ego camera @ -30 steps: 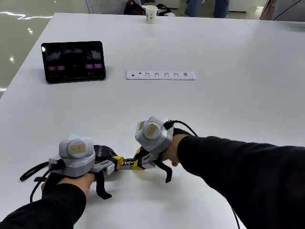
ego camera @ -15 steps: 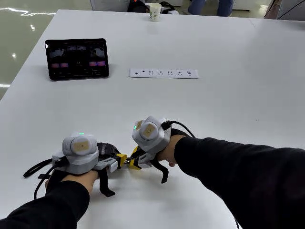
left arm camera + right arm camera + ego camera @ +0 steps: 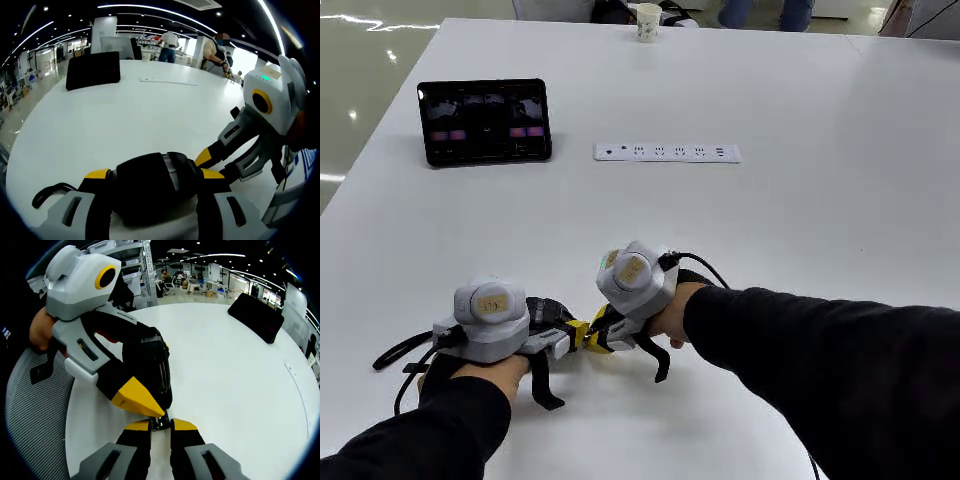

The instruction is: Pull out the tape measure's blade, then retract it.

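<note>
Jaws of the left gripper [image 3: 155, 175] are clenched around the tape [image 3: 150, 192], on its black case; those of the right gripper [image 3: 160, 426] pinch the blade [image 3: 161, 421] by its metal tip at the case's mouth. We work on a white worktop [image 3: 770, 200], both grippers near its 6 o'clock edge in the head view, nose to nose, the right at 3 o'clock of the left. A dark tablet [image 3: 485, 120] stands at 11 o'clock, a socket strip [image 3: 667, 152] lies at 12, and a cup [image 3: 648, 22] sits far beyond it. The tape sits low over the worktop between the grippers, with almost no blade drawn out. We judge the blade to be at its housed end: either the pull is about to start or the retraction is complete; we cannot tell which. If the pull is due, the left must hold the case firm while the right draws straight toward 3 o'clock without letting the blade slip.
</note>
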`<state>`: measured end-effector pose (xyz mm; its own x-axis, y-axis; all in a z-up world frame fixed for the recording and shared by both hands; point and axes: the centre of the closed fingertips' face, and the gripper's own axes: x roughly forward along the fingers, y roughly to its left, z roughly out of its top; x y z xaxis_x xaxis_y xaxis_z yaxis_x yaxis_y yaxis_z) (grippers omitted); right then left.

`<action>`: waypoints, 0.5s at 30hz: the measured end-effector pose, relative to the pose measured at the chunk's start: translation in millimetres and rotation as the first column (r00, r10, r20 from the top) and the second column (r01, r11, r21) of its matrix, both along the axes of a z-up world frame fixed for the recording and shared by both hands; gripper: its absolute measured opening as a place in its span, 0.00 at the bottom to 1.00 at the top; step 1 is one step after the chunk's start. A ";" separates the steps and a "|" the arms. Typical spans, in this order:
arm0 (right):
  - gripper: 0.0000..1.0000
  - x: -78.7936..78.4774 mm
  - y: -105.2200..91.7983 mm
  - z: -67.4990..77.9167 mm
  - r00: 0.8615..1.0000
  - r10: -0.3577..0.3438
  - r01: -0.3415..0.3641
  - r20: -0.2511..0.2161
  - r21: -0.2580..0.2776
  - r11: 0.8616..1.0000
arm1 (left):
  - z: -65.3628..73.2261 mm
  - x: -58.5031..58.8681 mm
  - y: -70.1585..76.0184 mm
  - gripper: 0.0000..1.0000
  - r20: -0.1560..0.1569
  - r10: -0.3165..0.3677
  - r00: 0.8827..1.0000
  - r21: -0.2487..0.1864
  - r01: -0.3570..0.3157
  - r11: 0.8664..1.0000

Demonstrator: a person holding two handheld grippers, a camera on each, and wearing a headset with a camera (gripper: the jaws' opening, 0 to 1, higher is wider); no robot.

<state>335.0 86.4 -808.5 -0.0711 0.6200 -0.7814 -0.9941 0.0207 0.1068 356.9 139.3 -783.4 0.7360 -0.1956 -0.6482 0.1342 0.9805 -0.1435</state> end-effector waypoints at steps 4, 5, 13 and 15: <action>0.11 -0.4 5.6 -1.6 1.000 0.012 -0.012 0.001 -0.004 1.000 | 0.1 -0.1 0.0 0.64 -0.002 -0.002 1.000 -0.002 0.002 1.000; 0.11 -0.5 6.0 -2.0 1.000 0.011 -0.011 -0.001 -0.005 1.000 | 0.3 -0.1 -0.1 0.64 -0.001 -0.001 1.000 -0.003 0.001 1.000; 0.11 -2.8 9.7 -0.3 1.000 0.023 -0.023 -0.001 0.008 1.000 | 0.7 0.5 0.0 0.64 0.000 -0.002 1.000 -0.006 0.002 1.000; 0.11 -2.6 9.2 -0.2 1.000 0.013 -0.013 -0.009 0.016 1.000 | 0.8 0.6 -0.1 0.64 0.002 -0.002 1.000 -0.006 0.002 1.000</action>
